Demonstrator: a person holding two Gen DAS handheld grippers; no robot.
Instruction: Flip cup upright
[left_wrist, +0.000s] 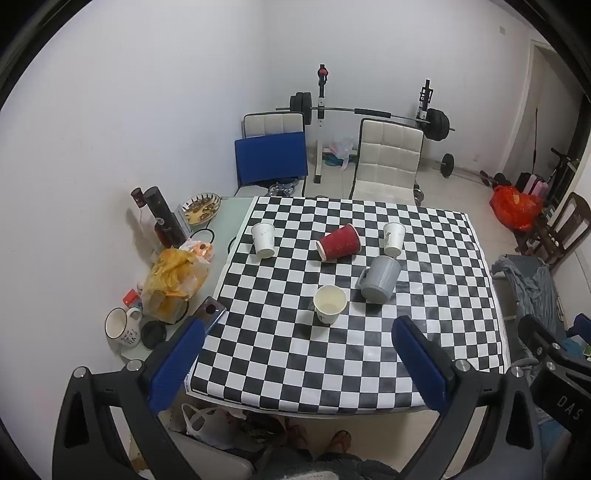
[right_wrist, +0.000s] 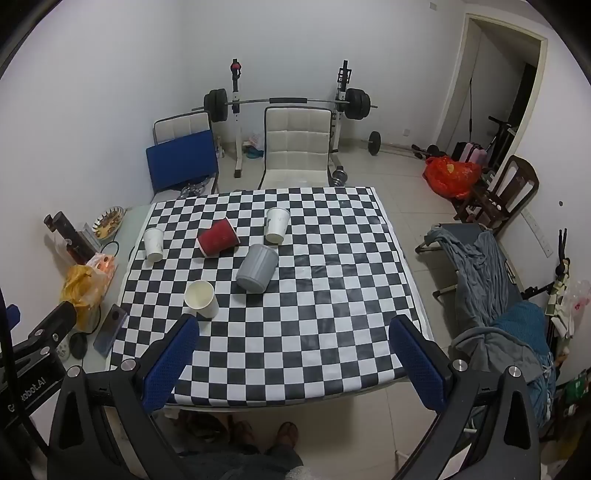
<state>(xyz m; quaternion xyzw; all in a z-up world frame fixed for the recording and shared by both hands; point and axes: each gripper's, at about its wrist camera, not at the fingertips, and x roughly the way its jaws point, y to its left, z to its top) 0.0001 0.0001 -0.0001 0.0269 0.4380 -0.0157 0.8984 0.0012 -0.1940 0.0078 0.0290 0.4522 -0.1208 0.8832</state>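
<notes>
Several cups stand on the checkered tablecloth (left_wrist: 332, 362). A red ribbed paper cup (left_wrist: 339, 242) (right_wrist: 217, 236) lies on its side. A grey mug (left_wrist: 380, 278) (right_wrist: 257, 273) stands upside down. Two white paper cups, one at the left (left_wrist: 263, 239) (right_wrist: 154, 244) and one at the right (left_wrist: 393, 239) (right_wrist: 277, 225), stand upside down. A third white cup (left_wrist: 330, 304) (right_wrist: 201, 298) stands upright, mouth up. My left gripper (left_wrist: 297, 363) and my right gripper (right_wrist: 293, 363) are both open and empty, held above the table's near edge.
Left of the cloth lie a phone (left_wrist: 210, 314), a white mug (left_wrist: 123, 328), a yellow bag (left_wrist: 173, 280), bottles (left_wrist: 162, 218) and a plate (left_wrist: 201, 208). Two chairs (left_wrist: 388, 162) and a barbell rack (left_wrist: 369, 114) stand behind the table. A cot with clothes (right_wrist: 491, 280) is on the right.
</notes>
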